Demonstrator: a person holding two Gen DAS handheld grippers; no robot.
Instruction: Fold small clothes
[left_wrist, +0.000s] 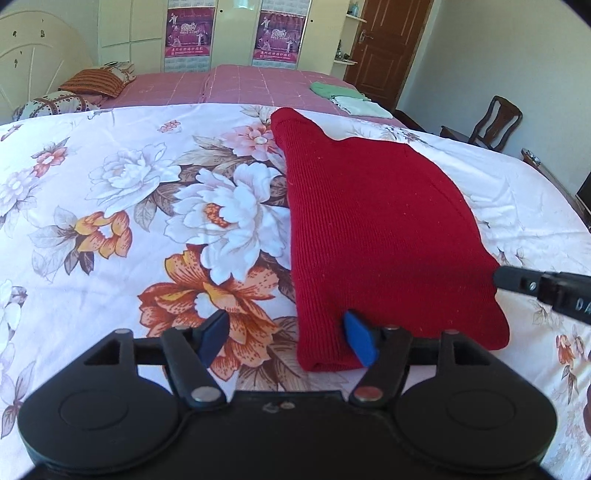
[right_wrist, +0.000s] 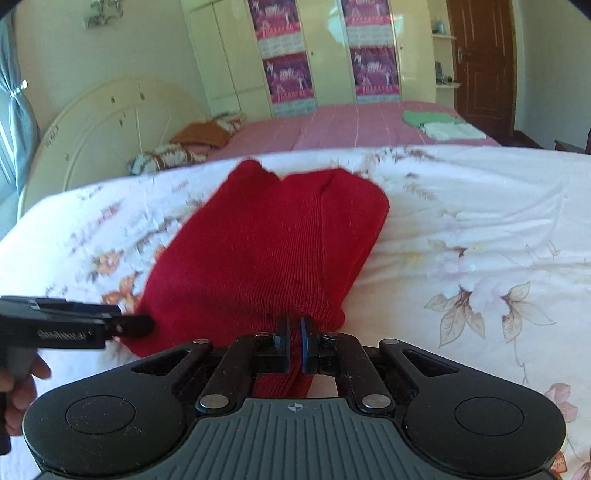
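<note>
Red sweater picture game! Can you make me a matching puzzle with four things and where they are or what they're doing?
Things:
1. red sweater
2. left tool
3. right tool
4. green cloth

Places or states:
A. shut, pinching red knit
B. far away on the pink bedspread
C. open, at the sweater's near left corner
D. folded on the flowered quilt

Pairs: 1-D, 2-C, 3-A, 4-B
</note>
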